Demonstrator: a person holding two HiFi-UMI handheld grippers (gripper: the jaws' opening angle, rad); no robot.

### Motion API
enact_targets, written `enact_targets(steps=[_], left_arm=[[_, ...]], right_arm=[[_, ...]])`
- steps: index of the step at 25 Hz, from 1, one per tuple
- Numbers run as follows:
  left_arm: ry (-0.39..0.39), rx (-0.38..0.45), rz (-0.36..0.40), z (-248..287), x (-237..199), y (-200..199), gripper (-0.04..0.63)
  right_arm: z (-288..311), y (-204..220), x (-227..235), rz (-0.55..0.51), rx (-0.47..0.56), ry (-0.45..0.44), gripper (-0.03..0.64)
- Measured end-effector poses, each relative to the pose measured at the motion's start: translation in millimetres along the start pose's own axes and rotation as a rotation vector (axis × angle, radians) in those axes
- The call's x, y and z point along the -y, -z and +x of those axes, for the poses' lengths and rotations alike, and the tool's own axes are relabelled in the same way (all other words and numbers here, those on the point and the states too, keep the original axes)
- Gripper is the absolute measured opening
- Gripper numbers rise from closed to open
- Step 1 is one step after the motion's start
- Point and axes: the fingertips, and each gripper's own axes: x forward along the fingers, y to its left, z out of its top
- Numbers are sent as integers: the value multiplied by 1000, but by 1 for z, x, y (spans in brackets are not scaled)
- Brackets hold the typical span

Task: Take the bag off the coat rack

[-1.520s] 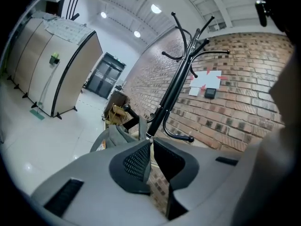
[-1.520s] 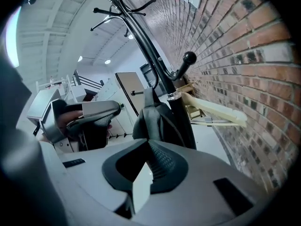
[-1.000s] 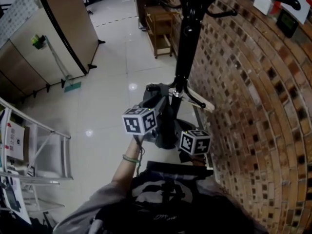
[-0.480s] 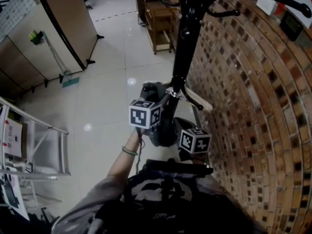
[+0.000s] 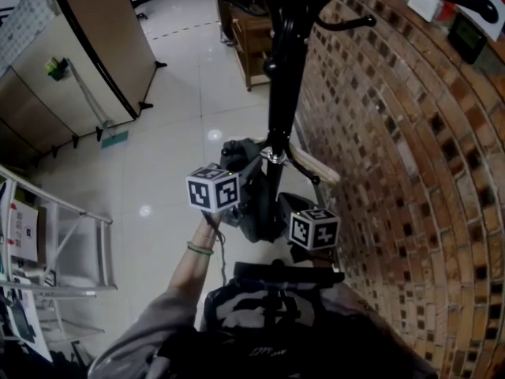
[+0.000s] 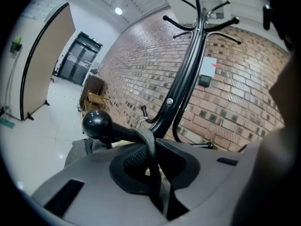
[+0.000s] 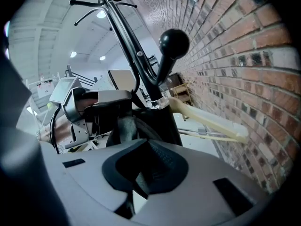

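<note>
A black coat rack stands by the brick wall. A dark bag hangs low on it, its grey strap looped over a ball-tipped peg. My left gripper reaches the peg from the left. Its jaws are closing, with the strap running down between them and pinched. In the head view its marker cube sits left of the bag. My right gripper is below the bag on the wall side, jaws nearly together with a dark fold of the bag between them.
A pale wooden hanger sticks out from the pole toward the brick wall. A wooden shelf unit stands behind the rack. A metal rack with papers is at the left, and a curved partition at the back left.
The left gripper's marker cube has shifted a little to the left beside the bag. The right gripper has hardly moved.
</note>
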Motion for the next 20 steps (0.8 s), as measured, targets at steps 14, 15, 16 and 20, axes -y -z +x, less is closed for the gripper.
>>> enact_targets(steps=[14, 15, 16, 20], left_arm=[[-7, 207, -215, -51, 15, -42, 40], [1, 211, -206, -54, 19, -45, 40], [6, 218, -201, -58, 22, -48, 40], [-20, 279, -232, -82, 13, -60, 40]], right_arm=[[-7, -1, 25, 25, 0, 40, 8], [-6, -1, 23, 26, 3, 34, 8], [-5, -3, 21, 25, 6, 29, 8], [-2, -8, 11, -4, 23, 6, 8]])
